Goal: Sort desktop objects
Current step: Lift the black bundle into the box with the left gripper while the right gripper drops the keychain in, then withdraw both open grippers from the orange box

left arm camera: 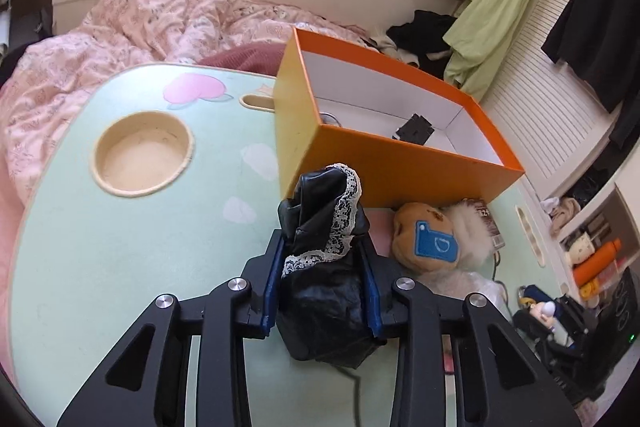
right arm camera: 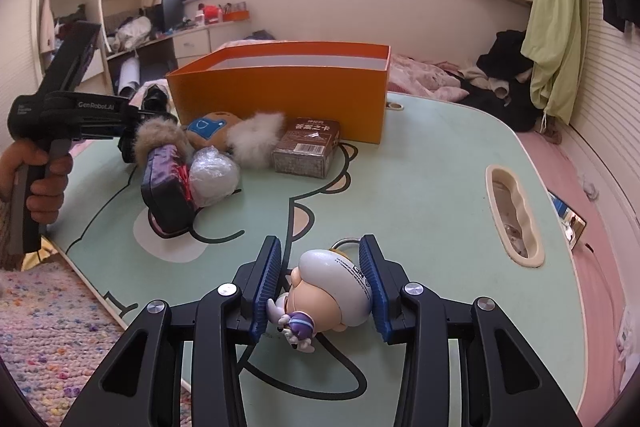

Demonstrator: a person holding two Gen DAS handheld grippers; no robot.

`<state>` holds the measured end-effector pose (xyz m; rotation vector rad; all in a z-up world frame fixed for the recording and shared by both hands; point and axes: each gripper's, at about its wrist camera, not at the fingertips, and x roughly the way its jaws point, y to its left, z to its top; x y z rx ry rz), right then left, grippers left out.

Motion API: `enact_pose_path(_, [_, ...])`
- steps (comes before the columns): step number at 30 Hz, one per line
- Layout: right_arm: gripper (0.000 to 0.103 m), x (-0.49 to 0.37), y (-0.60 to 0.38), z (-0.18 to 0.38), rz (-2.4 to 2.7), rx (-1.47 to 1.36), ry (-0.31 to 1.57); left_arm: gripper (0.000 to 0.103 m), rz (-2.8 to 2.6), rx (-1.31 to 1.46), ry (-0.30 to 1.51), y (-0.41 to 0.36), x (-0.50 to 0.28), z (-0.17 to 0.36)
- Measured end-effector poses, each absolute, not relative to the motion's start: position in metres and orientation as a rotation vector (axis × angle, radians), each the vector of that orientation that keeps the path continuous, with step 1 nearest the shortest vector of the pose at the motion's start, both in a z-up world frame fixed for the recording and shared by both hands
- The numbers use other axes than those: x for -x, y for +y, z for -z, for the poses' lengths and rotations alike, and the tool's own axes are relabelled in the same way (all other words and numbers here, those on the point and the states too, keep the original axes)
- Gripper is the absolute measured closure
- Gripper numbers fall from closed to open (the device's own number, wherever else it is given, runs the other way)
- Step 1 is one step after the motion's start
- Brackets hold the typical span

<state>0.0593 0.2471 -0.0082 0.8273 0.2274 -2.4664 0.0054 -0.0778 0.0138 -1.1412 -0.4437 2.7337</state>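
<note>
Left wrist view. The left gripper [left arm camera: 322, 279] is clenched on a black lace-trimmed pouch [left arm camera: 324, 267]; both blue pads press its sides and the crumpled top sticks out beyond the fingertips. Straight ahead of the fingers stands the orange box [left arm camera: 384, 163], open, with a small black item [left arm camera: 414, 131] already on its white floor. Ahead and to the right of the fingertips, against the box's near wall, lie a brown plush with a blue patch [left arm camera: 426, 241] and a white fluffy ball [left arm camera: 474, 231]. The green lap table [left arm camera: 120, 247] stretches left of the fingers.

Judgement: the pouch is soft and may sag or slip. Lift it above the near rim before going forward, so the hanging bottom does not catch the wall, and let go only once it is over the floor of the box.

Right wrist view. The right gripper [right arm camera: 326, 287] brackets a small figurine keychain [right arm camera: 328, 297] lying on the table; the right pad touches its rounded head, the left pad sits at or just beside it, so I cannot tell whether the grip is firm. The box stands well ahead of the fingertips, the brown card box [right arm camera: 306, 147] between. The left gripper shows far to the left.

Judgement: the glossy head is round; close squarely across its widest part, then test with a small lift before carrying.
</note>
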Motion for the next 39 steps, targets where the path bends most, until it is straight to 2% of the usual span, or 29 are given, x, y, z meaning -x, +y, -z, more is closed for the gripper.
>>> enact_pose_path(3, [0.064,-0.059,0.25,0.001,2.457,-0.828,0.188,0.068,-2.786,1.083,-0.357,-0.076,-0.022,-0.026])
enact_pose_path(10, [0.064,-0.048,0.239,-0.036,2.365,-0.792,0.067,0.068,-2.768,0.91,-0.314,-0.063,-0.029,-0.074])
enact_pose_path(16, [0.064,-0.011,0.213,-0.085,2.343,-0.715,0.022,0.068,-2.747,0.823,-0.252,-0.047,0.003,-0.113])
enact_pose_path(22, [0.064,0.054,0.179,-0.112,2.381,-0.744,-0.017,0.068,-2.76,0.835,-0.212,-0.034,0.056,-0.127])
enact_pose_path(24, [0.064,0.076,0.167,-0.107,2.414,-0.793,-0.019,0.062,-2.765,0.88,-0.195,-0.03,0.079,-0.12])
enact_pose_path(25, [0.064,0.086,0.163,-0.102,2.436,-0.824,-0.021,0.051,-2.773,0.911,-0.188,-0.028,0.088,-0.114])
enact_pose_path(26, [0.056,0.093,0.161,-0.096,2.453,-0.86,-0.025,0.038,-2.784,0.954,-0.17,-0.027,0.096,-0.106])
enact_pose_path(27, [0.047,0.1,0.16,-0.09,2.463,-0.903,-0.032,0.035,-2.796,1.001,-0.144,-0.025,0.103,-0.099])
enact_pose_path(29, [0.046,0.104,0.165,-0.083,2.472,-0.931,-0.064,0.035,-2.812,1.03,-0.11,-0.024,0.105,-0.09])
enact_pose_path(31, [0.041,0.098,0.174,-0.081,2.479,-0.906,-0.1,0.034,-2.821,0.978,-0.121,-0.028,0.095,-0.088])
enact_pose_path(32, [0.037,0.094,0.178,-0.082,2.485,-0.889,-0.109,0.031,-2.823,0.948,-0.132,-0.029,0.09,-0.09])
enact_pose_path(34, [0.035,0.084,0.184,-0.085,2.494,-0.858,-0.115,0.026,-2.833,0.909,-0.162,-0.034,0.08,-0.094])
enact_pose_path(39, [0.026,0.054,0.199,-0.088,2.5,-0.827,-0.09,0.026,-2.809,0.868,-0.222,-0.042,0.048,-0.104])
